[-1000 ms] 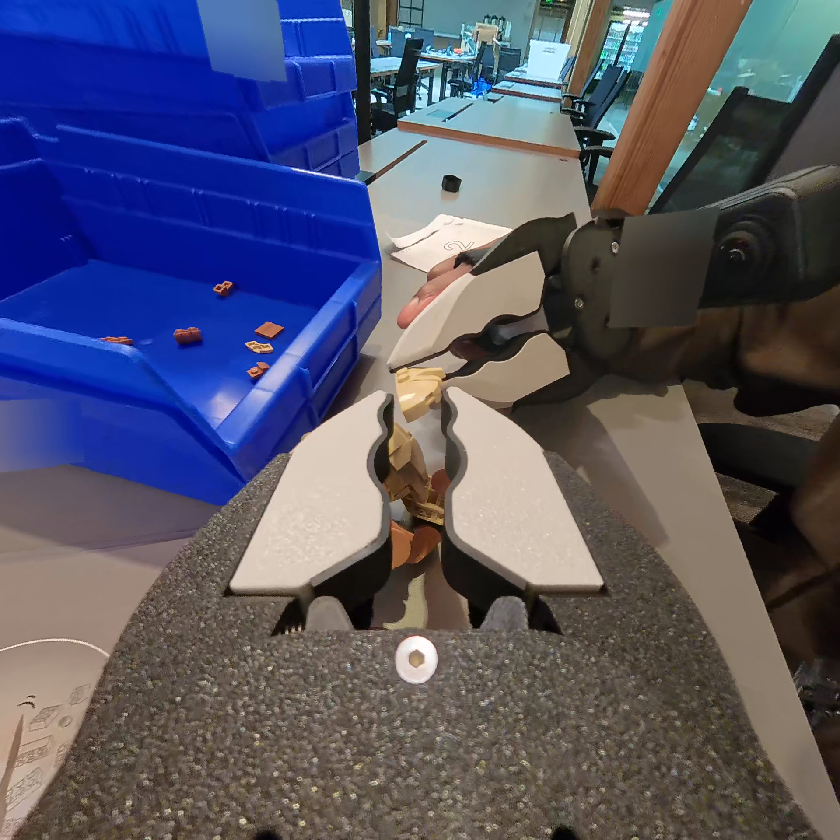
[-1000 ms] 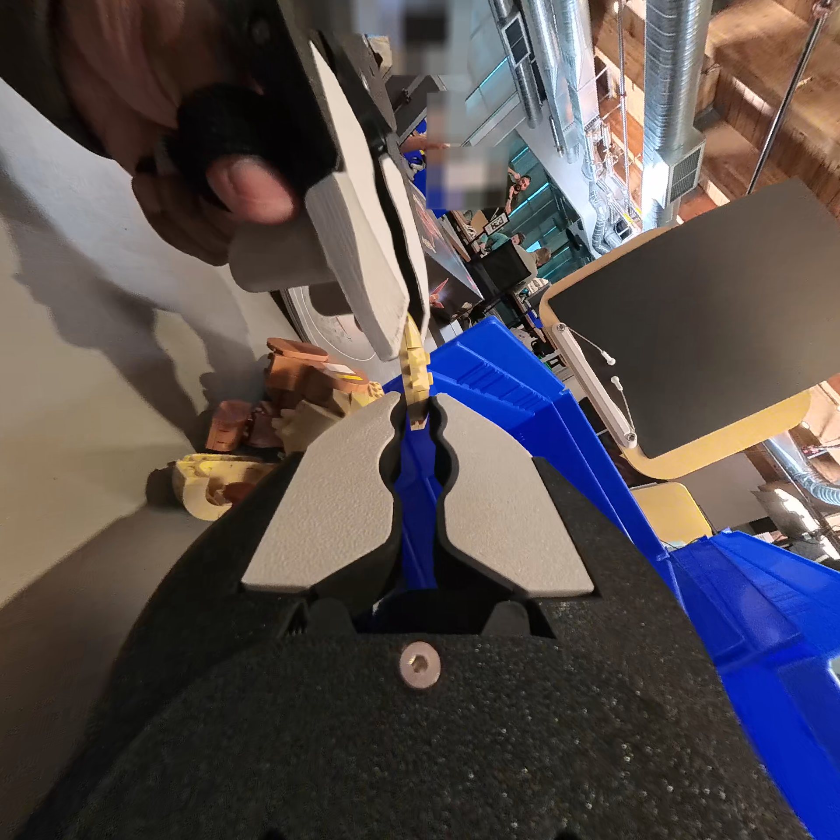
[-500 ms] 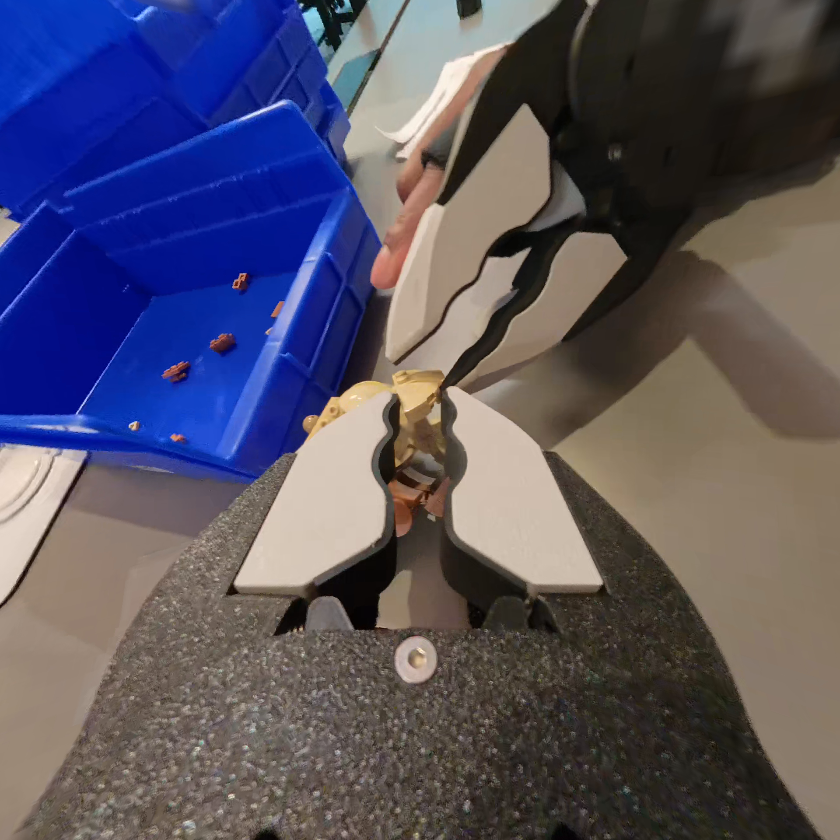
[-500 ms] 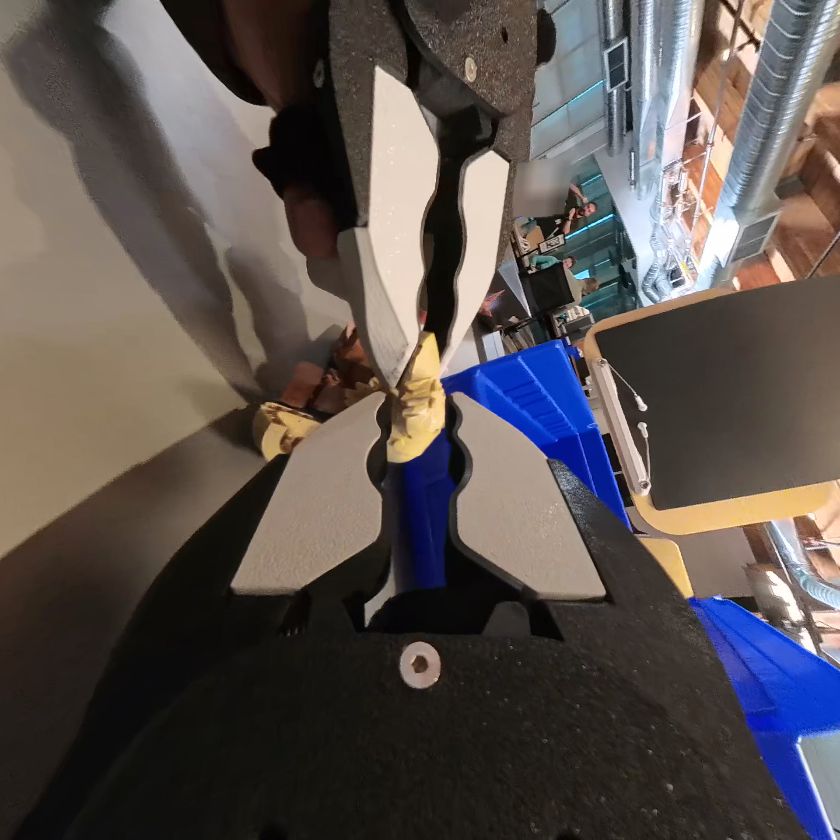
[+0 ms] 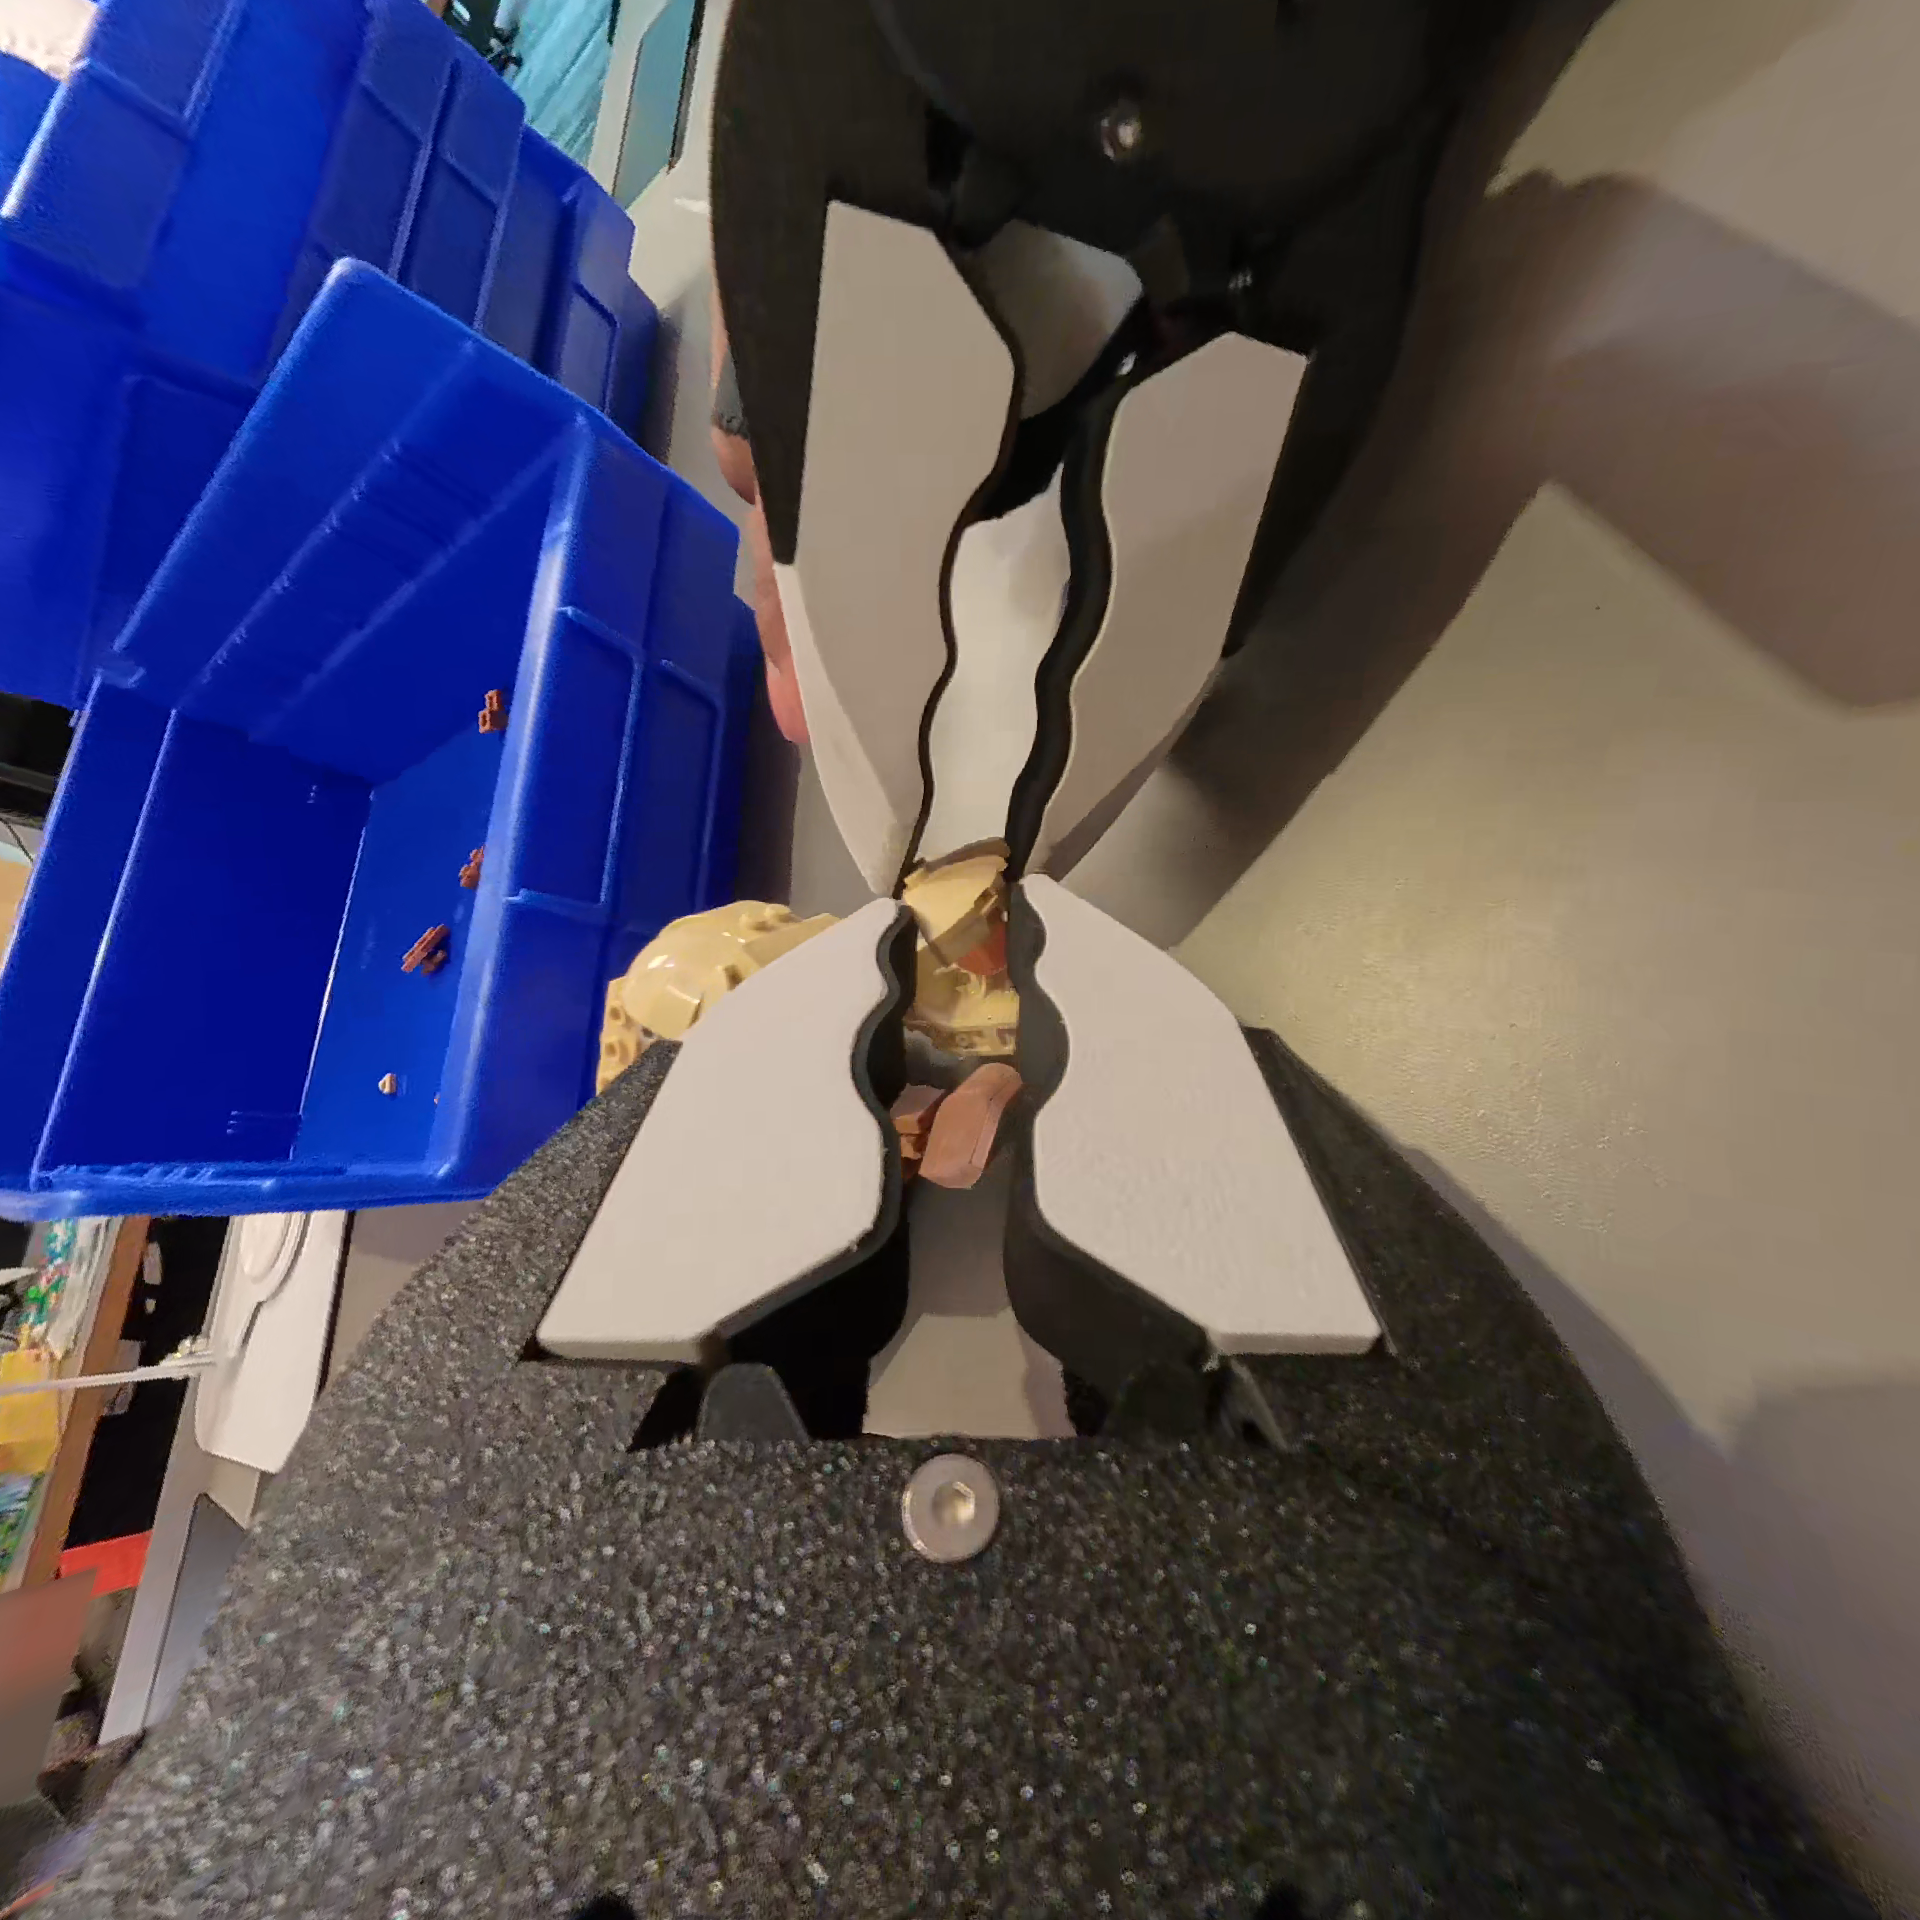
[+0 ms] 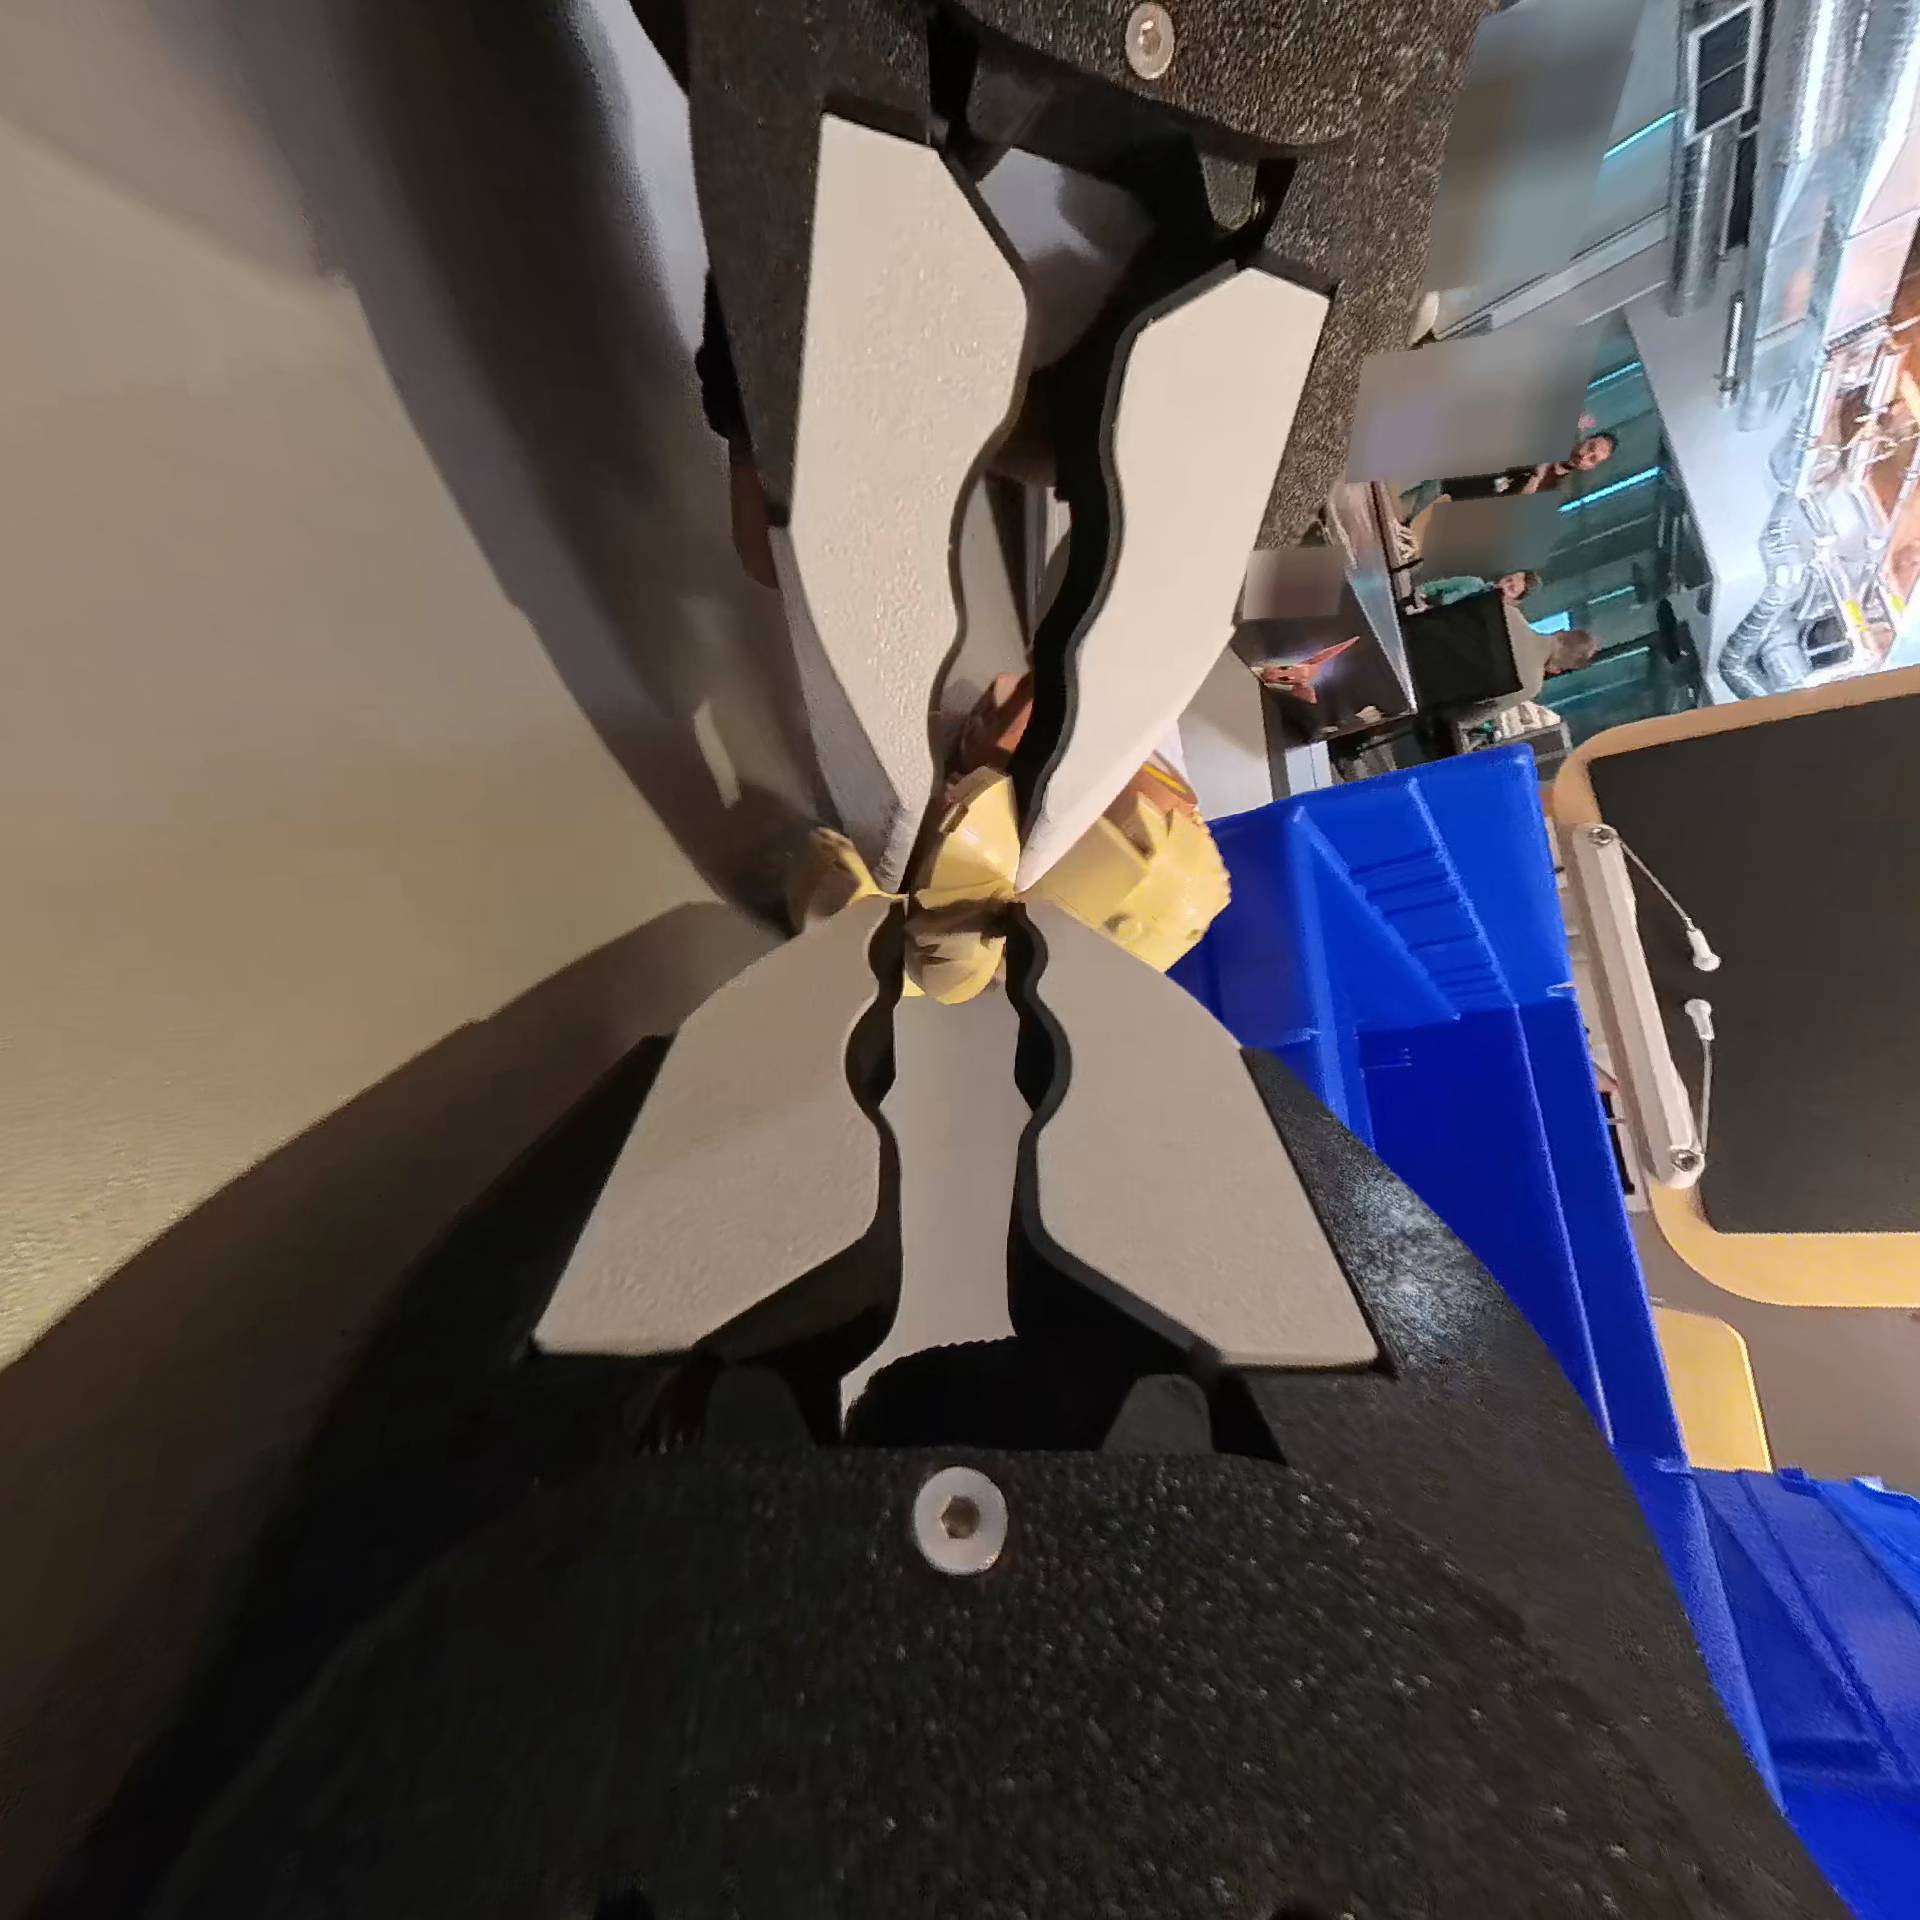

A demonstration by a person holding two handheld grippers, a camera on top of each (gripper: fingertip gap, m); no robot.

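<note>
Grippers nose to nose, tips nearly touching, both clamped on one tan brick model [image 5: 961,914]. Left gripper [image 5: 958,909] narrowly parted, pads pressing the model's flanks; right gripper [image 6: 954,920] likewise parted only by the model's width, biting its far end. Model's long axis running straight along the line between the two, so neither nearer, each holding an end, just above the grey surface [image 5: 1558,935].

From the left wrist: brown pieces [image 5: 956,1127] showing deeper between the fingers, a tan domed part [image 5: 707,966] bulging out left toward the blue bin [image 5: 582,935], small brown bits [image 5: 426,948] scattered inside that bin. From the right wrist: none of the bin's inside, but the dome's yellow-tan bulk [image 6: 1132,873] jutting out toward the bin's outer wall [image 6: 1434,935], a tan nub [image 6: 831,868] poking out the other side, and a black board with tan rim [image 6: 1766,987] beyond.
</note>
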